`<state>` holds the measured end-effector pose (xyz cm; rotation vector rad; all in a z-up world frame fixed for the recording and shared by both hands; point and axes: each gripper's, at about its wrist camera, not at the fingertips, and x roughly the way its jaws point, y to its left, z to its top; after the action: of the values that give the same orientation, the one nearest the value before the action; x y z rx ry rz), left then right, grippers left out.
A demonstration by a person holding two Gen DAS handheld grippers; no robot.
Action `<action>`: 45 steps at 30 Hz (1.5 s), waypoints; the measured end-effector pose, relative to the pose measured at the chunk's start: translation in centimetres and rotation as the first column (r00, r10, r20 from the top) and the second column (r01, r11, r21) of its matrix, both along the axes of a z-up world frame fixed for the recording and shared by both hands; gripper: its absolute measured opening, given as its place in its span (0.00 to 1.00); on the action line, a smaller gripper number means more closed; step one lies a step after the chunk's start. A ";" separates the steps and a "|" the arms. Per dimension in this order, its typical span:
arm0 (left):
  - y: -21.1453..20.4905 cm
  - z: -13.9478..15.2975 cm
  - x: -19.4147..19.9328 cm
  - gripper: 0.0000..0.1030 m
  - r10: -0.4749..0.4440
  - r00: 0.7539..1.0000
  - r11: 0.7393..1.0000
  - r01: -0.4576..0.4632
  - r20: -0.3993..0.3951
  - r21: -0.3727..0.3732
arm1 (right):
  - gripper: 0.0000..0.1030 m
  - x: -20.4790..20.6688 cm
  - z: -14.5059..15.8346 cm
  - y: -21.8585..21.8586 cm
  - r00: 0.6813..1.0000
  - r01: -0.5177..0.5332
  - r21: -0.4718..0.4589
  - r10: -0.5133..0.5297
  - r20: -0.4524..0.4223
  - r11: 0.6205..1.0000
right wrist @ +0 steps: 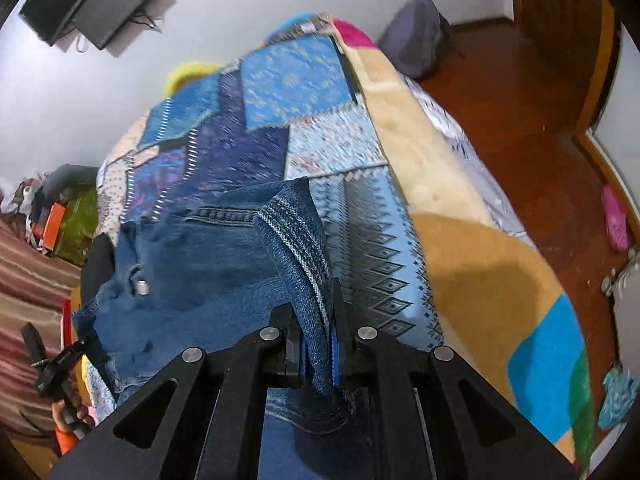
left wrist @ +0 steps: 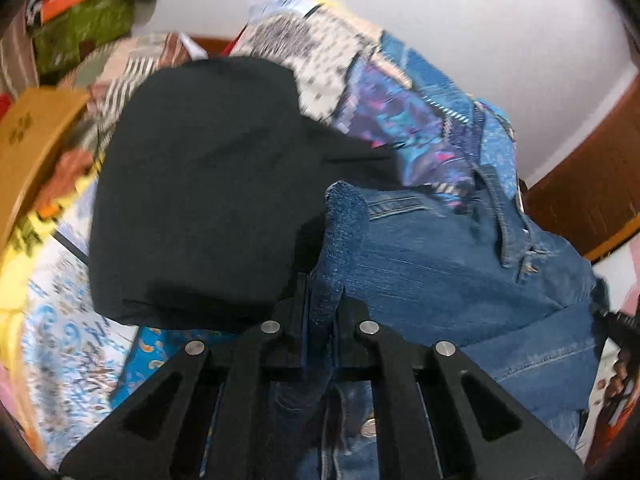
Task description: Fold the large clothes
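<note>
Left gripper: the left gripper (left wrist: 322, 300) is clamped on a fold of the denim garment (left wrist: 440, 264); the cloth runs up between its two fingers and stands above the tips as a blue ridge.
Right gripper: the right gripper (right wrist: 316, 320) is pinched on another edge of the denim garment (right wrist: 192, 264), a ribbed, faded band of it that passes between the fingers and hangs down behind them.
Denim garment: it lies on the patchwork quilt (right wrist: 280, 120), spread between the two grippers; in the right wrist view most of it stretches to the left of the fingers, in the left wrist view to the right of them. A metal button (right wrist: 141, 287) shows on it.
Black cloth: a black cloth (left wrist: 208, 192) lies just beside the denim, touching its edge, left of the left gripper's fingers.
Bedding: a tan blanket (right wrist: 460, 216) with coloured patches lies along the quilt's far side in the right wrist view.
Floor: a wooden floor (right wrist: 520, 112) shows beyond the bed.
</note>
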<state>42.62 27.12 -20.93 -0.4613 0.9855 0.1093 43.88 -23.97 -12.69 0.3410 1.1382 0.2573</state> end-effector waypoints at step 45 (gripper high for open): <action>-4.2 4.0 -21.1 0.68 -0.140 0.983 0.959 0.164 -0.117 0.232 | 0.52 -21.4 5.9 0.2 0.962 -0.188 -0.234 0.227 0.152 0.954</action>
<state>21.56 22.89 -16.97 -0.1573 1.0866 0.1127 22.51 -23.73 -6.76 0.0015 1.0148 0.3387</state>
